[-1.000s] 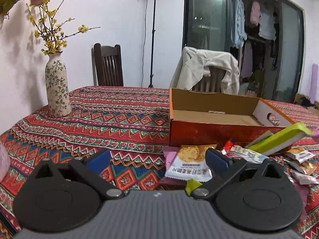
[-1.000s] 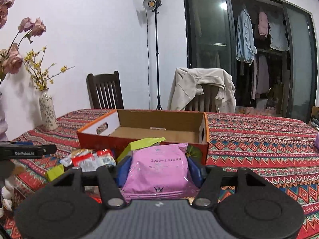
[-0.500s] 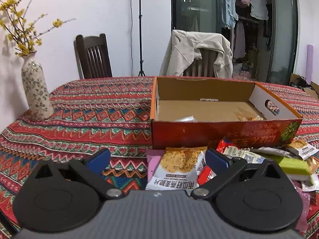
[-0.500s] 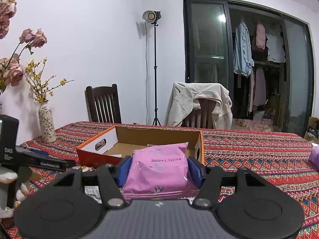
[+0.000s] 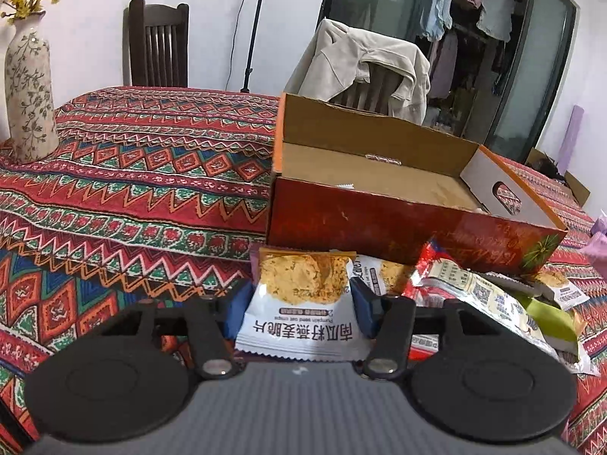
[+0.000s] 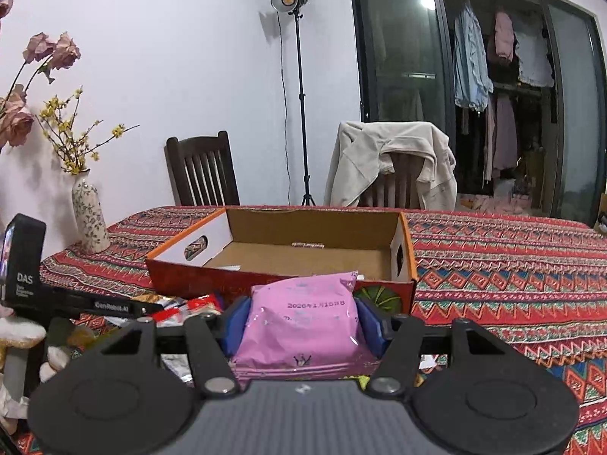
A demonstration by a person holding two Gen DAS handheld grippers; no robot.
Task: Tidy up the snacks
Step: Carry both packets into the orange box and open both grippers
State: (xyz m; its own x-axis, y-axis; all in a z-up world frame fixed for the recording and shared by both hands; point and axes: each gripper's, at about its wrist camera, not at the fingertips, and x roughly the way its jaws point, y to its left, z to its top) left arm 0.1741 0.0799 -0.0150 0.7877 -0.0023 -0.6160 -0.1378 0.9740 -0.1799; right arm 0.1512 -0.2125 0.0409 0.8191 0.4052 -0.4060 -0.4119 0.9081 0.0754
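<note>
An open red cardboard box (image 5: 398, 227) stands on the patterned tablecloth; it also shows in the right wrist view (image 6: 265, 276). My left gripper (image 5: 301, 303) is shut on a white oat crisp packet (image 5: 303, 299) just in front of the box's near wall. More snack packets (image 5: 474, 292) lie in a pile to its right. My right gripper (image 6: 301, 322) is shut on a pink snack packet (image 6: 303, 322), held in front of the box's near right corner. The left gripper's body (image 6: 45, 295) shows at the left of the right wrist view.
A flowered vase (image 5: 26, 87) stands at the table's far left; it also shows in the right wrist view (image 6: 89, 216). Two chairs stand behind the table, one draped with a beige jacket (image 6: 390, 159). A light stand (image 6: 299, 94) stands by the wall.
My left gripper has moved over the oat crisp packet and closed on it. My right gripper, still holding the pink packet, has risen a little in front of the box.
</note>
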